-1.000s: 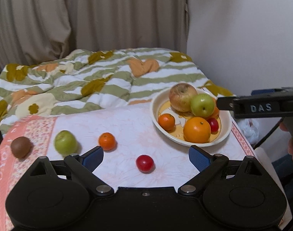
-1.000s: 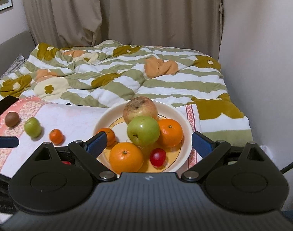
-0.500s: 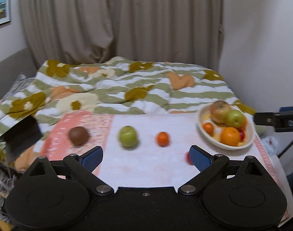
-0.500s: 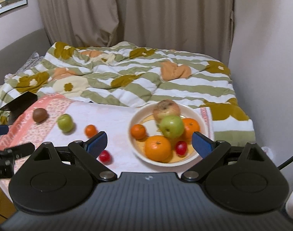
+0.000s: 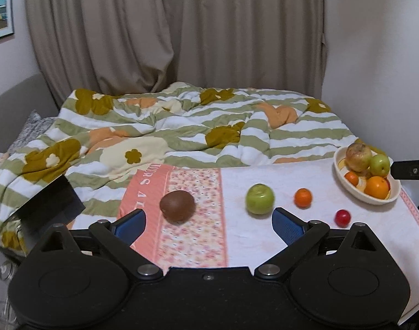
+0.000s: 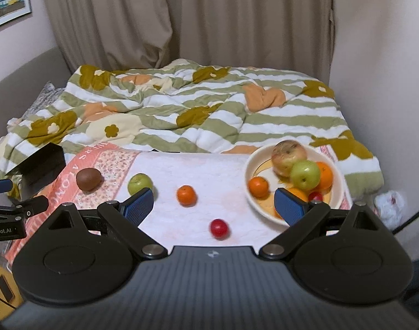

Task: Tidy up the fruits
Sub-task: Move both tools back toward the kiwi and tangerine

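Note:
On the cloth-covered table lie a brown kiwi (image 5: 177, 206), a green apple (image 5: 259, 198), a small orange (image 5: 302, 197) and a small red fruit (image 5: 342, 217). A cream bowl (image 5: 347, 185) at the right holds a russet apple, a green apple, oranges and a red fruit. My left gripper (image 5: 208, 224) is open and empty, near the kiwi. My right gripper (image 6: 213, 207) is open and empty, above the table's front; the red fruit (image 6: 219, 228), orange (image 6: 186, 195), green apple (image 6: 139, 183), kiwi (image 6: 88, 179) and bowl (image 6: 253, 203) show in its view.
A bed with a striped flowered quilt (image 5: 182, 126) lies behind the table, curtains beyond. A black box (image 5: 48, 206) sits at the table's left end. A wall stands to the right. A white plastic bag (image 6: 389, 205) lies right of the table.
Both grippers have pulled back and swung left. The bowl has shifted right in both views, and the loose fruits now show in front of both grippers. No fruit has moved.

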